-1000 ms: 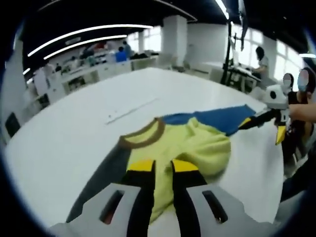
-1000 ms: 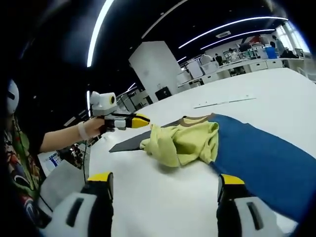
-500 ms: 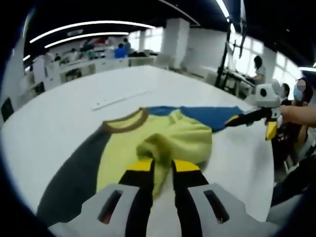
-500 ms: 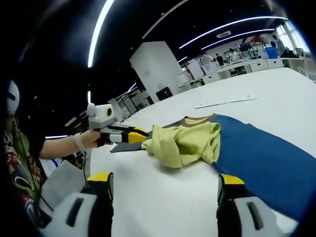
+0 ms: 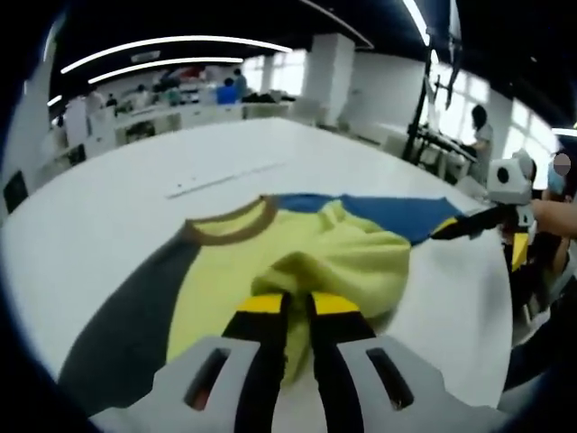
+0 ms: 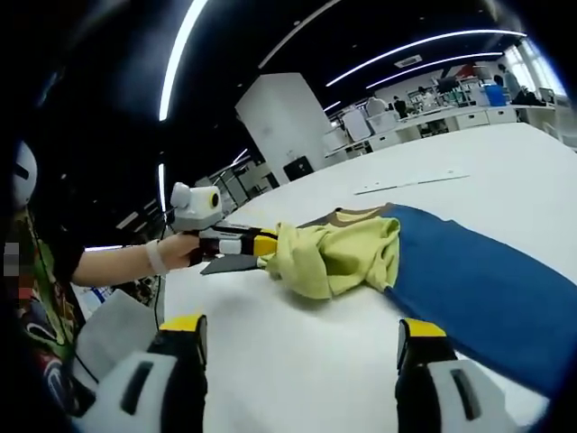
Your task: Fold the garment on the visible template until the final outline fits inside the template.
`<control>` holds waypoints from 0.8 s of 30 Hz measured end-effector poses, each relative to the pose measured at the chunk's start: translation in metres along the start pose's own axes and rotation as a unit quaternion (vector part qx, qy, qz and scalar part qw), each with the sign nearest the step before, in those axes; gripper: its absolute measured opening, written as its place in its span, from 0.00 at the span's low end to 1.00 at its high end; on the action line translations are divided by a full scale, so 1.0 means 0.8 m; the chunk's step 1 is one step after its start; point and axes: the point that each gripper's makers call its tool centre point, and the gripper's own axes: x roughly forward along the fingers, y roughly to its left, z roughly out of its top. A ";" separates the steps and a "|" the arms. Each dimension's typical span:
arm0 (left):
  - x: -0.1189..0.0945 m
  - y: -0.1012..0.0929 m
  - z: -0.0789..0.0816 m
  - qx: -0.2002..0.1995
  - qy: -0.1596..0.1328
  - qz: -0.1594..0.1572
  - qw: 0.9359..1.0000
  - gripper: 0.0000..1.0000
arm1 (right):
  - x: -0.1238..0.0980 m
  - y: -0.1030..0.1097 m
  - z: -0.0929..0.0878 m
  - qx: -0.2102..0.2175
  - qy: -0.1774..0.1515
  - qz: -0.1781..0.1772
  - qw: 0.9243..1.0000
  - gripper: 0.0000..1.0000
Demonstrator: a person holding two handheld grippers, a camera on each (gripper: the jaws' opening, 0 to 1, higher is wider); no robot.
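My left gripper (image 5: 288, 302) is clenched on a bunched fold of the yellow body of the colour-block sweatshirt (image 5: 297, 257), which lies on the white table (image 5: 135, 189). My right gripper (image 6: 297, 338) hangs spread and empty over the table beside the blue sleeve (image 6: 478, 280). I judge the fold is mid-carry; next I should lay the yellow fold flat across the body.

The garment (image 5: 297, 262) is lying spread on the table (image 5: 135, 207), its bunched part sitting between the left gripper (image 5: 288, 307) at one side and the right gripper (image 5: 487, 230) at the far side.
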 end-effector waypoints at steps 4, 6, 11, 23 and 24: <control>-0.001 0.002 -0.001 -0.019 -0.001 0.000 1.000 0.02 | 0.000 0.000 0.001 0.000 -0.001 0.000 1.000 0.86; -0.003 0.003 -0.001 -0.026 0.000 0.001 1.000 0.01 | 0.001 0.001 0.001 0.001 0.000 0.001 1.000 0.85; -0.016 -0.001 0.002 -0.023 -0.003 -0.010 1.000 0.00 | 0.007 0.004 -0.002 0.002 0.002 0.004 1.000 0.80; -0.085 0.027 0.018 -0.042 -0.031 0.020 0.998 0.00 | 0.040 -0.009 -0.004 0.022 0.015 -0.016 1.000 0.52; -0.087 0.028 0.016 -0.044 -0.031 0.021 0.998 0.00 | 0.043 -0.013 -0.004 0.027 0.017 -0.024 0.999 0.50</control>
